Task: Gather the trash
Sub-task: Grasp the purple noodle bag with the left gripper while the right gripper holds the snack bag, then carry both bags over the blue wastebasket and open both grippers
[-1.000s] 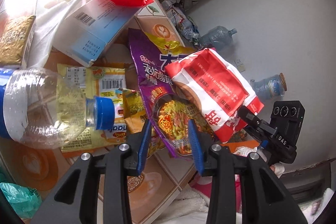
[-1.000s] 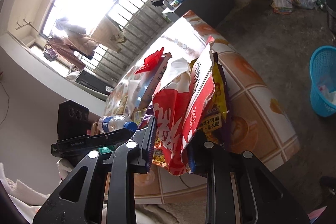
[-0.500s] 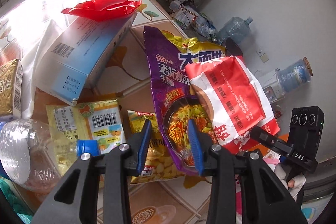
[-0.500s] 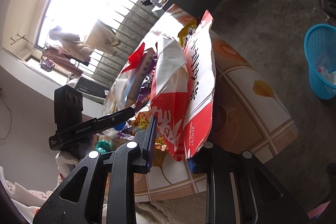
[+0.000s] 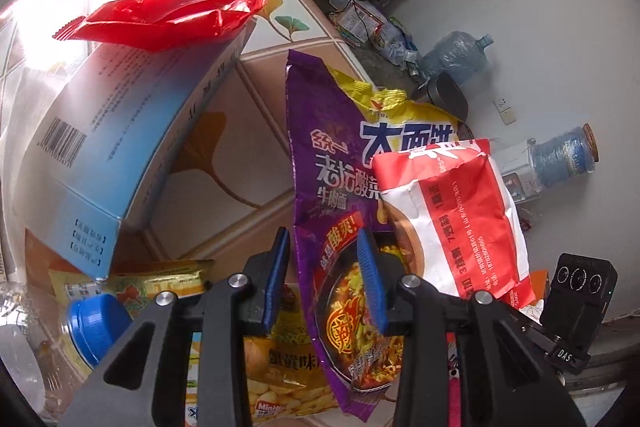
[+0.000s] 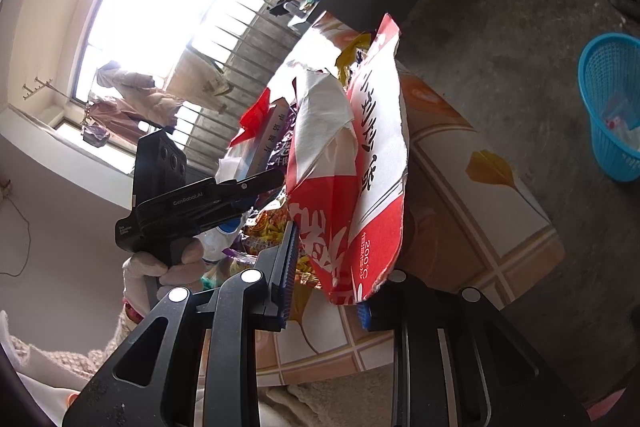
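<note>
Off to the right on the floor, a blue basket [image 6: 612, 107] holds a little pale litter; what it is cannot be made out. On the tiled table [image 5: 256, 131] a blue-and-white carton [image 5: 120, 131] lies on its side with a red wrapper [image 5: 160, 11] resting on top, and a clear bottle with a blue cap [image 5: 96, 327] lies at the near left edge; its contents cannot be told.

The right gripper [image 6: 332, 267] is clamped on the lower edge of a red-and-white packet [image 6: 360, 179], holding it upright above the table. The left gripper [image 5: 324, 279] has its 2 blue pads astride a purple noodle packet [image 5: 332, 187], the jaws closing on it, with the pads not clearly pressing yet.

Compared with a second ago, the left gripper has slid along the table away from the bottle, which now shows only at the corner, and the purple packet sits squarely between the pads. The red-and-white packet stays gripped.

A yellow snack bag [image 5: 280, 367] lies under the purple packet. Water jugs [image 5: 456, 55] and loose bags crowd the floor by the wall.
</note>
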A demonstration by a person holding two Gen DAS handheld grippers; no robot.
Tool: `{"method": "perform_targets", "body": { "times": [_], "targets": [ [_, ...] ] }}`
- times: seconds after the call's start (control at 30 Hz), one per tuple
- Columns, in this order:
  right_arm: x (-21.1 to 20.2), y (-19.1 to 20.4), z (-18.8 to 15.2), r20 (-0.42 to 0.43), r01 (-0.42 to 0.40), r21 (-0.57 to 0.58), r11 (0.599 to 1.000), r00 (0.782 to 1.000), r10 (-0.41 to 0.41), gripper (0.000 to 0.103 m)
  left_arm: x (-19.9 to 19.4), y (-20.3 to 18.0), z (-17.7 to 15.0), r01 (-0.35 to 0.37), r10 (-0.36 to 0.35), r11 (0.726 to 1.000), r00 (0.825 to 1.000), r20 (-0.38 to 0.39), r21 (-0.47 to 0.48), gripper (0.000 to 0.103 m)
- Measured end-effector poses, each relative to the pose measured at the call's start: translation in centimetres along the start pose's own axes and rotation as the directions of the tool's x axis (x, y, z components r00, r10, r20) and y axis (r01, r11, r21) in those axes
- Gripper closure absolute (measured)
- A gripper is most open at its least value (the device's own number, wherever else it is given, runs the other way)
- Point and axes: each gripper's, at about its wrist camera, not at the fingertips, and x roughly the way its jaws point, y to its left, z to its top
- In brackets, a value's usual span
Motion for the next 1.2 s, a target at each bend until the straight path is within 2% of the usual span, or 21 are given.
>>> {"method": "perform_targets", "body": {
  "times": [0.1, 0.2, 0.3, 0.4, 0.5, 0.63, 0.73, 0.87, 0.93, 1.0, 1.03, 1.2],
  "targets": [
    [-0.2, 0.0, -0.1, 0.009, -0.004, -0.001, 1.0, 1.0, 0.004, 0.08, -1.0, -1.2, 0.1, 0.017, -0.019, 0.999, 0.999, 0.032, 0.045, 0.088],
    [-0.6, -0.2, -0.2, 0.024, -0.028, 0.009, 1.0, 0.999, 0.028, 0.08, -2.0, -2.4, 0.3, -0.004, -0.001, 0.996, 0.998, 0.056, 0.088, 0.099],
    [-2.1, -0.4, 0.0, 0.068, -0.044, 0.012, 0.999, 0.997, 0.043, 0.081, -3.1, -4.1, 0.2, -0.027, 0.012, 0.989, 0.995, 0.101, 0.144, 0.102],
    [-5.0, -0.6, 0.7, 0.154, -0.043, 0.013, 0.999, 0.987, 0.041, 0.081, -4.1, -6.8, 0.8, -0.03, -0.003, 0.975, 0.989, 0.149, 0.221, 0.102],
    [-8.7, -1.4, 1.5, 0.277, -0.015, 0.029, 0.999, 0.961, 0.006, 0.081, -4.4, -10.2, 2.1, -0.011, -0.044, 0.952, 0.984, 0.172, 0.305, 0.102],
    [-13.3, -2.7, 2.0, 0.42, 0.077, 0.078, 0.994, 0.902, -0.103, 0.081, -2.9, -15.7, 4.0, 0.014, -0.093, 0.908, 0.981, 0.17, 0.419, 0.102],
    [-15.4, -3.8, 2.1, 0.473, 0.182, 0.139, 0.973, 0.851, -0.227, 0.081, 0.1, -19.3, 5.2, 0.031, -0.107, 0.883, 0.985, 0.137, 0.468, 0.102],
    [-16.1, -6.2, 2.3, 0.47, 0.342, 0.246, 0.907, 0.776, -0.42, 0.081, 6.0, -23.7, 6.7, 0.045, -0.095, 0.858, 0.993, 0.072, 0.511, 0.102],
    [-15.9, -8.0, 2.6, 0.454, 0.363, 0.296, 0.883, 0.76, -0.465, 0.081, 9.4, -25.6, 7.3, 0.057, -0.088, 0.853, 0.996, 0.034, 0.519, 0.102],
    [-15.1, -9.9, 3.1, 0.428, 0.408, 0.341, 0.847, 0.735, -0.526, 0.081, 12.9, -27.2, 7.6, 0.058, -0.073, 0.85, 0.997, 0.008, 0.523, 0.102],
    [-14.7, -11.0, 3.3, 0.411, 0.422, 0.36, 0.832, 0.729, -0.547, 0.081, 14.7, -27.9, 7.6, 0.062, -0.066, 0.847, 0.998, -0.011, 0.528, 0.102],
    [-13.5, -17.0, 4.6, 0.362, 0.399, 0.45, 0.799, 0.736, -0.572, 0.08, 23.1, -30.7, 7.9, 0.061, -0.017, 0.841, 0.996, -0.086, 0.538, 0.102]
  ]
}}
